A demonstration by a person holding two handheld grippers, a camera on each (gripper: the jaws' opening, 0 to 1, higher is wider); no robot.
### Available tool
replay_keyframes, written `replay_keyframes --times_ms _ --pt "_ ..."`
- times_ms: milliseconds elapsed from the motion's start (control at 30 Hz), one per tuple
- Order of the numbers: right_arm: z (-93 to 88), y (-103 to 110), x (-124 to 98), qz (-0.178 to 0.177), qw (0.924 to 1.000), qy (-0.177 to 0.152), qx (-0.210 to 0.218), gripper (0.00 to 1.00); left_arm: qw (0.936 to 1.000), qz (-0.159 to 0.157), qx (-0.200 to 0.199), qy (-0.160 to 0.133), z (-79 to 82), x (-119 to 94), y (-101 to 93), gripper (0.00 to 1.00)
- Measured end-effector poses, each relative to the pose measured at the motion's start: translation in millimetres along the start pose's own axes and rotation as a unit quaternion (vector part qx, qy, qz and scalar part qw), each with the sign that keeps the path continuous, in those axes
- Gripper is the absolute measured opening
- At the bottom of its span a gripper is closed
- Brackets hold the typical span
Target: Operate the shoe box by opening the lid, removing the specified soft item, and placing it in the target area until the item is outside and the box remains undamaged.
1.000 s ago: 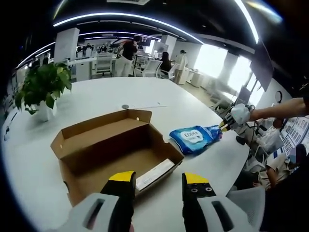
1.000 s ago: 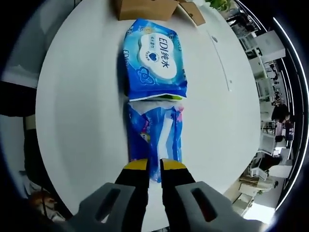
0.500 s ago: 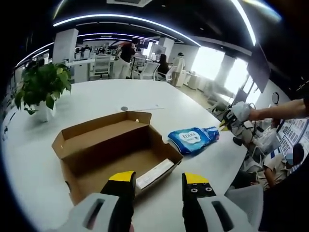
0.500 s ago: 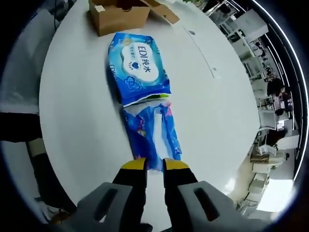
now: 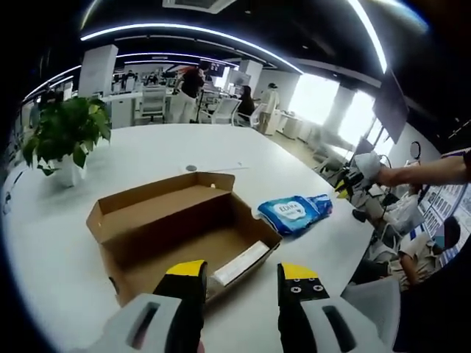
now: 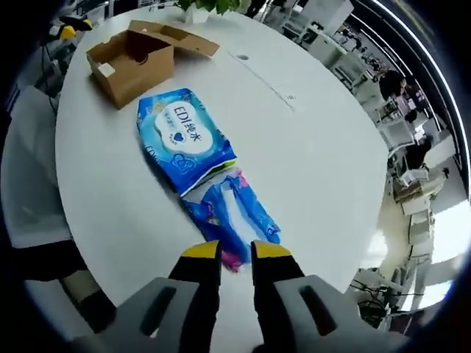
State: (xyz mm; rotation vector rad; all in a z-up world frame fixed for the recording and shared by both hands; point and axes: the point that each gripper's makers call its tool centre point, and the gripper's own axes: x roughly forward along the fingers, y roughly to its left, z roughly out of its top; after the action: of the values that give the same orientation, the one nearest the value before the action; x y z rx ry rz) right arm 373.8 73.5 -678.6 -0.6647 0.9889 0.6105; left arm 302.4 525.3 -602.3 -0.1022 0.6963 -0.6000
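Observation:
An open brown cardboard shoe box (image 5: pixel 169 193) stands on the white round table (image 5: pixel 147 147) with its lid folded back. A white flat item (image 5: pixel 239 265) lies inside near the front wall. To the right of the box lies a blue soft wipes pack (image 5: pixel 291 212), flat on the table. In the right gripper view the pack (image 6: pixel 184 140) stretches from the box (image 6: pixel 121 70) towards me, its crumpled tail ending just at my right gripper (image 6: pixel 235 254), whose jaws stand slightly parted. My left gripper (image 5: pixel 241 276) hangs open before the box front, holding nothing.
A potted plant (image 5: pixel 66 132) stands at the table's far left. A thin white strip (image 6: pixel 265 84) lies on the table beyond the pack. The table edge runs close behind the pack's tail. Office chairs and people are in the background.
The right gripper has drawn back and up from the pack, and its jaws have parted a little. The pack stays flat on the table. The left gripper holds still.

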Motion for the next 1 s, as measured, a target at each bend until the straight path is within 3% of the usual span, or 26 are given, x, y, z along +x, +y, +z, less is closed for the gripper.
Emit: replay_keyframes --times_ms 300,600,1000 --pt "28.3 10.9 -3.2 0.012 0.9909 -0.06 0.12 0.2 1.0 -0.001 0.002 0.0 -3.0 -8.7 11.2 0.39" --pt "68.0 47.0 1.5 0.045 0.9836 -0.099 0.144 0.26 1.0 0.001 -0.006 0.0 -11.9 -17.7 24.6 0.39" --pt "125.3 77.9 9.6 0.077 0.9721 -0.144 0.168 0.27 0.9998 0.008 -0.017 -0.006 -18.7 -33.4 45.9 0.4"
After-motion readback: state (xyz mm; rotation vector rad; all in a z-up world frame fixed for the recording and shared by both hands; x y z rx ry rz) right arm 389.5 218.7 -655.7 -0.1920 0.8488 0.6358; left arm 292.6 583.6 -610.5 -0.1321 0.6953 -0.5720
